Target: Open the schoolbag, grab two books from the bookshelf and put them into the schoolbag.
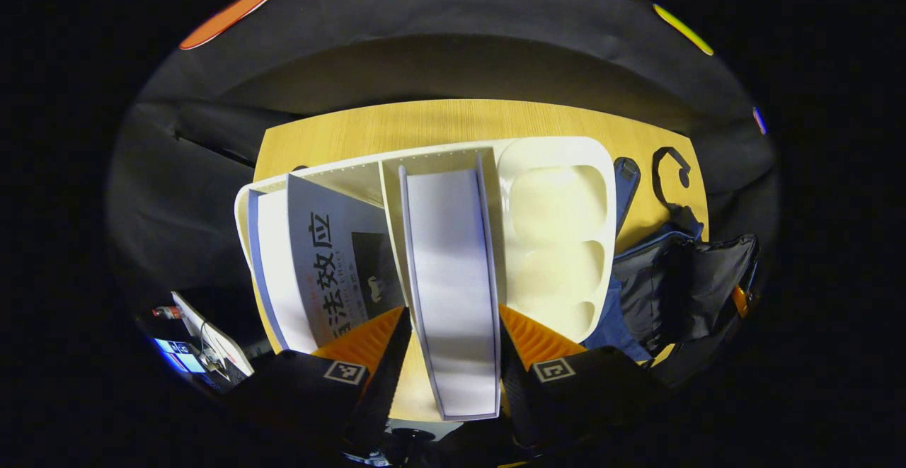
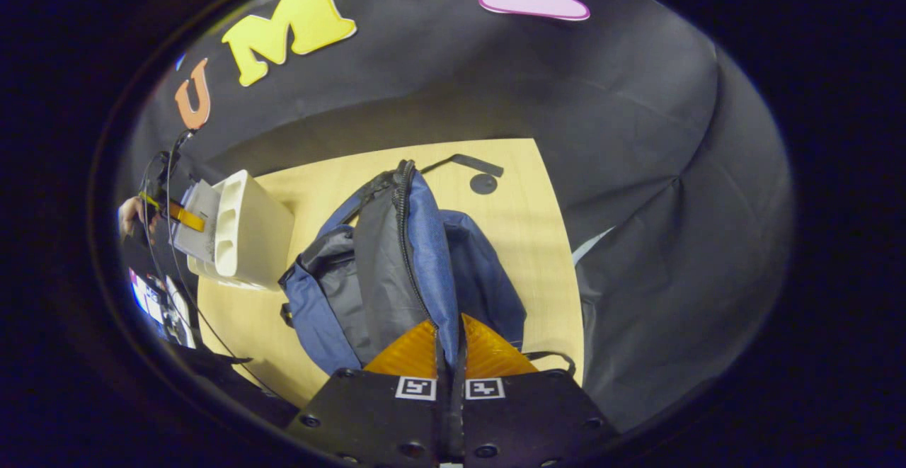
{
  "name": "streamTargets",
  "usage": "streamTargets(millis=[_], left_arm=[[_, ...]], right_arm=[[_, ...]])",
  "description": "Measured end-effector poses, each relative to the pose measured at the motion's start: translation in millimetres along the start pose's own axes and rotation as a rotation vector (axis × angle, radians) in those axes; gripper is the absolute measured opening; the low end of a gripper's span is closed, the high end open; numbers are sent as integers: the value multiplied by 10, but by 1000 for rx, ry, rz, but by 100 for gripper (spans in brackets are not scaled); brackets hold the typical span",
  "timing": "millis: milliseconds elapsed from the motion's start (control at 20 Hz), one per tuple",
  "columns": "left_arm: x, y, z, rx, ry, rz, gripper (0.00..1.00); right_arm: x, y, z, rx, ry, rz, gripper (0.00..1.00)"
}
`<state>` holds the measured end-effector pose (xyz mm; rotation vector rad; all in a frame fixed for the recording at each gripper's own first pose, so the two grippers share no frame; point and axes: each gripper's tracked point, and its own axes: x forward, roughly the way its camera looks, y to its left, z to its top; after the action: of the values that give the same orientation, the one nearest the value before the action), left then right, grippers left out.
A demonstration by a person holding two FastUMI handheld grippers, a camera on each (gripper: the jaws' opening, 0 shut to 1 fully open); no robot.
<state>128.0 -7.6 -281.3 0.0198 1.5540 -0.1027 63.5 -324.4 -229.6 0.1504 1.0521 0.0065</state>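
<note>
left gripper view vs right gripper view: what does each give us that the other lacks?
Left gripper view: left gripper clamping a white book, with a printed-cover book leaning beside it. Right gripper view: right gripper pinching a blue flap of the schoolbag, its zipper, a hand far left. Shared: bookshelf, schoolbag, table.
</note>
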Motion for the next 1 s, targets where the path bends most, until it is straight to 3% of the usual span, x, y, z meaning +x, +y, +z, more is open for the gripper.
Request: streamTargets(millis=[150,250,350,500,700,850,1000], left_arm=[[-48,-24,-13,-7,14,5,54],[-76,-51,-86,-21,31,-14,53],[-162,-8,-164,-25,29,-12,45],[-428,113,-293,-28,-3,6,42],[-980,159,-636,-32,-62,-42,42],[-1392,192,-921,-74,-129,-103,46],[-1735,59,-1132,-147,-197,-212,40]], right_arm=[[-13,8,-11,-4,-12,-8,0],[-22,23,-34,-5,-12,-9,0],[-5,29,-31,-2,-12,-11,1],[-5,36,-47,-20,-11,-13,4],[-31,60,-67,-21,-13,-8,1],[-47,85,-70,-27,-18,-4,1],[-41,114,-93,-42,-23,5,1]])
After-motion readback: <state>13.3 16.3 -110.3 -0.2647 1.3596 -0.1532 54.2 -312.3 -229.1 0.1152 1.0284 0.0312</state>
